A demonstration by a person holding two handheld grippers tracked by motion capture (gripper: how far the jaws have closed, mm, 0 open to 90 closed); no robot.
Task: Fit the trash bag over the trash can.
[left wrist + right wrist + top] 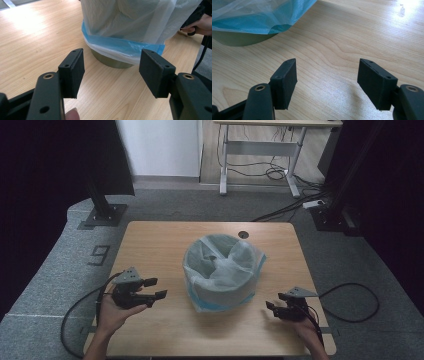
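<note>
A round grey-green bin (220,295) stands mid-table with a translucent blue-white bag (222,262) lining it and folded down over its rim. My left gripper (155,288) rests low at the table's left, held in a hand, jaws open and empty, pointing at the bin. In the left gripper view the bag (130,22) and the bin's base (112,61) lie just beyond the gripper (112,72). My right gripper (277,301) sits at the table's right, open and empty, aimed toward the bin. In the right gripper view the gripper (327,82) hovers over bare wood, with the bag's hem (262,17) at upper left.
The wooden table (165,240) has a small cable hole (243,234) at its back edge. Cables trail from both grippers off the table's sides. Black stand bases sit on the grey carpet beyond the table, and another desk stands at the far wall.
</note>
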